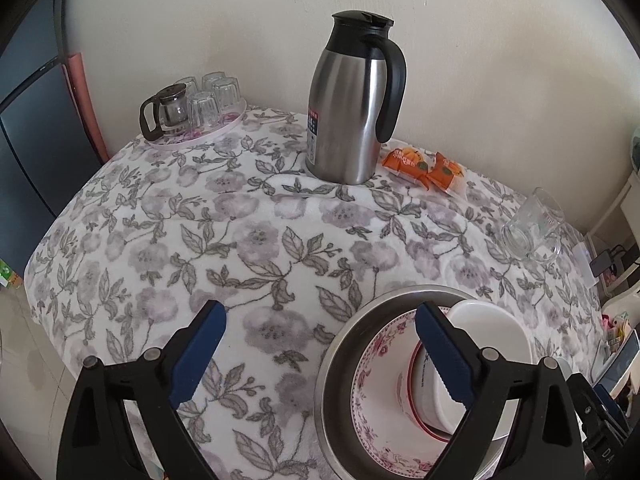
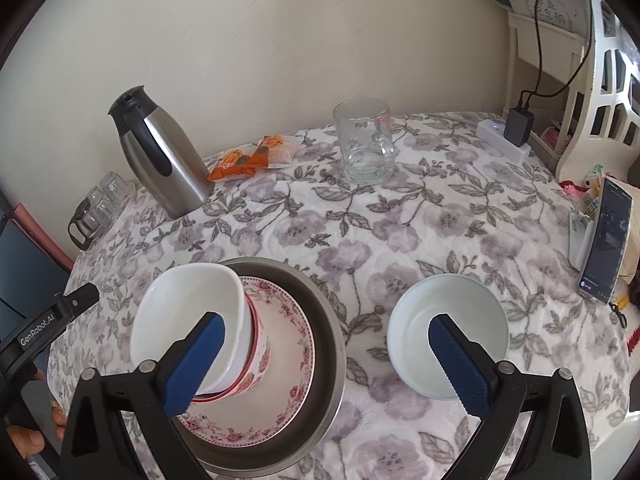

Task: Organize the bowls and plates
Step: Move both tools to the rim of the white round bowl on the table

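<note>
Stacking dishes by size, both grippers released and empty.
Lower left of the right wrist view: white bowl (image 2: 186, 312) in red-rimmed bowl (image 2: 256, 360) on floral plate (image 2: 292, 380) in metal basin (image 2: 328, 320); left gripper (image 1: 320, 352) and right gripper (image 2: 328, 360) gape above the desk (image 2: 360, 220); pale bowl (image 2: 448, 332) lower right waits, likely next.

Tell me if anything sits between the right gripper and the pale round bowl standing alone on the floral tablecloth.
Nothing visible does. The right gripper is open above the cloth, and the pale round bowl sits just beyond its right finger, with only bare floral tablecloth around it. The stacked dishes in the metal basin stay left.
</note>
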Tool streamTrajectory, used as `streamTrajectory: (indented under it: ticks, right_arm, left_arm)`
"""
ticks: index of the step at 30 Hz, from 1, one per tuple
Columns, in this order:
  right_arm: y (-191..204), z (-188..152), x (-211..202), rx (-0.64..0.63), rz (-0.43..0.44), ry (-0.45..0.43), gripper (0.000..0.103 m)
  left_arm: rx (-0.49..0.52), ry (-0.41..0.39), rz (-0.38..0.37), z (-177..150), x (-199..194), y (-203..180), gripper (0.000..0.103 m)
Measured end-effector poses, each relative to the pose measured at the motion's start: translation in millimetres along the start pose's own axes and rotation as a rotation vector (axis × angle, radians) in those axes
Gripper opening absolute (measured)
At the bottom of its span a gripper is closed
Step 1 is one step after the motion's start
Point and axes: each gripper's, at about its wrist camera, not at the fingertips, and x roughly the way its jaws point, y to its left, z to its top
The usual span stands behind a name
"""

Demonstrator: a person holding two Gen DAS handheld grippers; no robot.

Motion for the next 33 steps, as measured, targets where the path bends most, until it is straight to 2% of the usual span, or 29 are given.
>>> streamTrajectory:
  ticks: [6,11,17,21,27,33]
  right_arm:
    - [-24.8,4.3,-11.8,0.054,0.012,-0.080,0.103]
    - [-49.7,5.6,-25.0,0.066,-0.034,-0.168,0.103]
    - [-88.1,7.8,-27.6,0.144,-0.025,-0.153,0.103]
    - [-104.8,5.5,-30.6,0.159,-0.089,-0.172,0.103]
    - [-127.3,3.8,-41.4,0.168,-0.119,-0.233,0.103]
    - [-144.2,-2.3,-38.2,0.180,-0.130,-0.233,0.103]
  left_arm:
    - [-0.021,-0.025,-0.020,0.1,-7.2,-3.9,0.096]
    - [-0.027,-0.053,-0.057,-1.1,-14.7,-13.8,0.096]
    - [0.001,-0.108,-0.101,-3.8,-24.7,-34.2,0.096]
    - [0.037,-0.137,-0.115,-8.5,-30.2,-52.5,0.096]
    - [0.089,-0.146,-0.164,-18.3,-37.0,-83.2,0.097]
    - [0.185,-0.109,-0.232,-33.1,-37.7,-125.2,0.097]
